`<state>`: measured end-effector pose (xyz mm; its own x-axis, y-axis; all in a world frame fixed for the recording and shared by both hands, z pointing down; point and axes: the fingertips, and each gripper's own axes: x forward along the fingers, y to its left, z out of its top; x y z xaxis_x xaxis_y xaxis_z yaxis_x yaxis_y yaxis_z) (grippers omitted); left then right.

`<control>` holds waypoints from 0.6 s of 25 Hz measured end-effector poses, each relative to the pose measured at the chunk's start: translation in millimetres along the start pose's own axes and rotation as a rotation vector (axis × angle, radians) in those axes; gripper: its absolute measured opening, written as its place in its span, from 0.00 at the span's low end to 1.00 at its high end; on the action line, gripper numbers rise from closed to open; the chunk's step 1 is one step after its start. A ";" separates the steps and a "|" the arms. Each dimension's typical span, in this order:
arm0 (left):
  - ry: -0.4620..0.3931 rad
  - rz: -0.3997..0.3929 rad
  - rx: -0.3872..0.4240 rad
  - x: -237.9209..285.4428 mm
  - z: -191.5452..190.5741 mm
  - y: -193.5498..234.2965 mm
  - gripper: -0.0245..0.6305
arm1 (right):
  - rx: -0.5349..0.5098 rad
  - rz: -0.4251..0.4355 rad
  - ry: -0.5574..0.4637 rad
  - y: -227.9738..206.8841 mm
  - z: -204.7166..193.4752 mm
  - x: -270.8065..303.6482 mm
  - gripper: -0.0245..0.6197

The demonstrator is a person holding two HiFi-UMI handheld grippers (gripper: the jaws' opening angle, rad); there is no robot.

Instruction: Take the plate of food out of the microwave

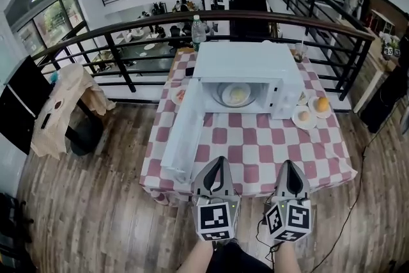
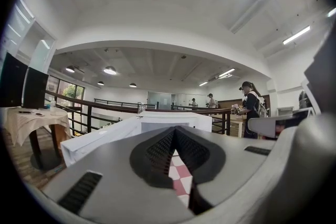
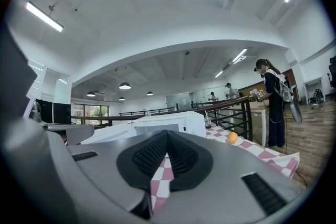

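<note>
Checked table (image 1: 255,144), plate (image 1: 222,96) only overhead

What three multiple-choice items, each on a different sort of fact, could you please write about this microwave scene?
1. Where is the plate of food?
A) inside the microwave
B) on the floor
C) on top of the microwave

2. What colours are the checks of the tablecloth?
A) blue and white
B) pink and white
C) green and yellow

3. How is the microwave door?
A) shut
B) swung open
C) missing

Answers:
1 A: the plate shows through the microwave's opening.
2 B: pink and white squares alternate all over the cloth.
3 B: the door stands out at the left of the opening.
</note>
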<state>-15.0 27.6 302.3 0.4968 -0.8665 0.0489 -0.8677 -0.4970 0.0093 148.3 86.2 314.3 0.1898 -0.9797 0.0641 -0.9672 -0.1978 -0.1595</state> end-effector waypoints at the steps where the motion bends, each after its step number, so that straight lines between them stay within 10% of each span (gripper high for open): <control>1: 0.002 0.006 -0.002 3.8 -0.8 1.2 0.05 | 0.003 0.003 0.002 -1.3 -1.3 4.5 0.03; 15: 0.028 0.052 -0.030 50.1 -13.6 16.4 0.05 | 0.011 0.035 0.044 -7.3 -16.5 55.2 0.03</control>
<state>-4.5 -23.2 318.5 0.4504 -0.8894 0.0784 -0.8928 -0.4490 0.0359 163.1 34.1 335.3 0.1481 -0.9838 0.1014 -0.9711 -0.1641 -0.1736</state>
